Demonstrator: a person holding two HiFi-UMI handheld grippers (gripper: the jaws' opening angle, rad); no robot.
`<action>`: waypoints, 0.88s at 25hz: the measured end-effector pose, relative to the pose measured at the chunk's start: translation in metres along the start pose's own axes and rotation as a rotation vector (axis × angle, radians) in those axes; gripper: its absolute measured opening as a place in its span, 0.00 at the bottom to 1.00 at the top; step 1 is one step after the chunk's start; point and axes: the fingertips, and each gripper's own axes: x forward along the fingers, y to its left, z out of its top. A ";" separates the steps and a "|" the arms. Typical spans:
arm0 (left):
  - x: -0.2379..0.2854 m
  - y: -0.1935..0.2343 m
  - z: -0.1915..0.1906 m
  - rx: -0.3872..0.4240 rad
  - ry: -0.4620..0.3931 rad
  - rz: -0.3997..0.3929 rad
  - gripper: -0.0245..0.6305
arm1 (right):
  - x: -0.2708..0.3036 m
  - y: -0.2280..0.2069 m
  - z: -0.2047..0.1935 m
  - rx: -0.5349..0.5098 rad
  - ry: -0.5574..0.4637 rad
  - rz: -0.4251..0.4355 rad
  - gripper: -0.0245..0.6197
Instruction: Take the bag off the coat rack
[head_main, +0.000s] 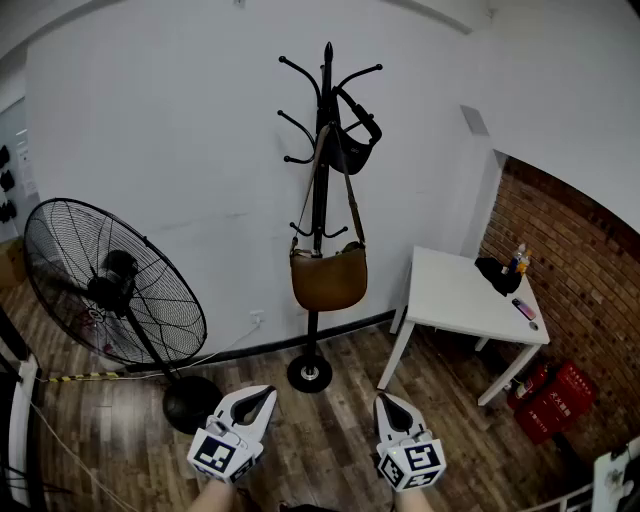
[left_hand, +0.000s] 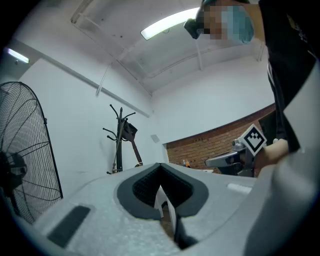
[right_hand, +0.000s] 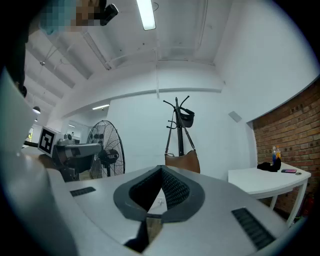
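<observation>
Nearest the camera, at the bottom centre of the head view, the left tongs (head_main: 262, 394) and the right tongs (head_main: 386, 401) pointed up the frame. Both were pressed together with nothing between them. The left gripper view showed the left tongs (left_hand: 161, 189) closed and empty, and the right gripper view showed the same of the right tongs (right_hand: 159, 191).

The brown bag (head_main: 328, 279) hung at the middle of the head view, well apart from both tongs. Its body lay low against the pole of the coat rack (head_main: 327, 92), and its long strap (head_main: 353, 205) ran up to the upper hooks. In the right gripper view the brown bag (right_hand: 183, 163) showed just above the closed tongs.

A small black bag (head_main: 352, 148) hung from an upper hook, just right of the pole. The rack's round base (head_main: 310, 373) stood on the wooden floor (head_main: 330, 445) before a white wall (head_main: 180, 120).

At the left of the frame stood a large black fan (head_main: 108, 285). At the right, a white table (head_main: 455, 300) carried a dark item (head_main: 497, 275), some bottles (head_main: 517, 260) and a small flat thing (head_main: 524, 309) near its far edge. Behind it rose a brick wall (head_main: 575, 250), and red crates (head_main: 555, 400) sat on the floor at the lower right.
</observation>
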 end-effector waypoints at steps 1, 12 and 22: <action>0.000 -0.001 -0.002 -0.003 0.000 -0.009 0.05 | 0.000 0.000 -0.002 0.000 0.001 -0.004 0.03; 0.004 -0.003 -0.036 0.003 0.089 -0.138 0.07 | 0.023 0.007 -0.010 0.066 -0.029 -0.009 0.04; 0.011 0.031 -0.066 -0.050 0.115 -0.188 0.48 | 0.061 0.012 -0.016 0.085 -0.013 -0.075 0.23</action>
